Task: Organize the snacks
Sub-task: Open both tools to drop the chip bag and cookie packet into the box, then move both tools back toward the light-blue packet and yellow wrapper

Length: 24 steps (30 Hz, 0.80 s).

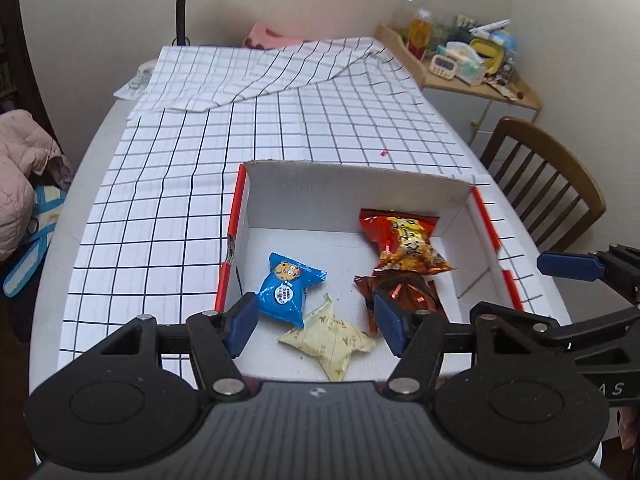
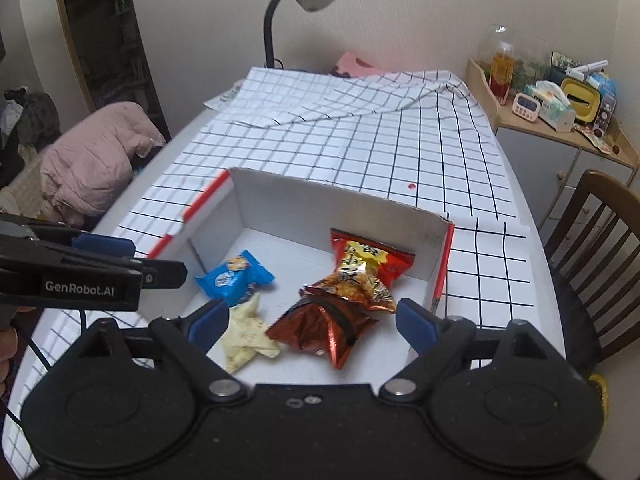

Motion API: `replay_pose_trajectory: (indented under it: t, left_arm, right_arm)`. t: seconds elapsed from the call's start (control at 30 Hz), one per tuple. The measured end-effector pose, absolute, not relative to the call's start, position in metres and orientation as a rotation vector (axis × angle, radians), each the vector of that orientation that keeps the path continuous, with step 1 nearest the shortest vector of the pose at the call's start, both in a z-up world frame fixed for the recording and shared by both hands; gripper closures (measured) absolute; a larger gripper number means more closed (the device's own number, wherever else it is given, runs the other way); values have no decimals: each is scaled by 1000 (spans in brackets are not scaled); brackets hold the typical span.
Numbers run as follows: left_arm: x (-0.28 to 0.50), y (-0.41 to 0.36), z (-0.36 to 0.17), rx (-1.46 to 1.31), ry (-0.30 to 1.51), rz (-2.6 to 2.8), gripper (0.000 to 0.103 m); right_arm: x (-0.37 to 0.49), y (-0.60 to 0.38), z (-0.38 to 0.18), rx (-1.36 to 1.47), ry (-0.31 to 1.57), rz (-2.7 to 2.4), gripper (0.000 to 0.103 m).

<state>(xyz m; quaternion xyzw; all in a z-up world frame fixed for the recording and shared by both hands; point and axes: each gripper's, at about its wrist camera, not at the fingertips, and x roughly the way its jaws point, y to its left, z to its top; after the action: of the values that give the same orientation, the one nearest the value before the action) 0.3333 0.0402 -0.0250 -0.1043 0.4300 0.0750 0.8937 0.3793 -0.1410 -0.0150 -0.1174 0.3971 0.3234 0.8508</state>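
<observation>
Left wrist: left hand-held gripper (image 1: pixel 316 322) open, empty — blue packet (image 1: pixel 289 288) and cream packet (image 1: pixel 332 338) lie between its pads inside the box (image 1: pixel 360 184). Withdraw straight, clear of the box walls.

Right wrist: right hand-held gripper (image 2: pixel 310 322) wide open, empty; brown packet (image 2: pixel 326 326) and red packet (image 2: pixel 366 268) just ahead. Box's near wall hidden — print illegible.

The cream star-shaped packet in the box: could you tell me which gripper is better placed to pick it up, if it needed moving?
Probably the left. The cream packet lies between the open left gripper fingers, whereas the right gripper frames the dark red packet.
</observation>
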Motion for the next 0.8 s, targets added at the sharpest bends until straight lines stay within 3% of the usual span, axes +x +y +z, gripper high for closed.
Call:
replay_pose_trajectory:
  t: [0.13,0.8]
  left_arm:
    - [309,38,-13,-202,860,140,30]
    - [184,52,0,-232,788,70,17]
  right_arm:
    - [359,-145,-5,-221,812,693,4]
    - [252,-153,0,-144,801,755,0]
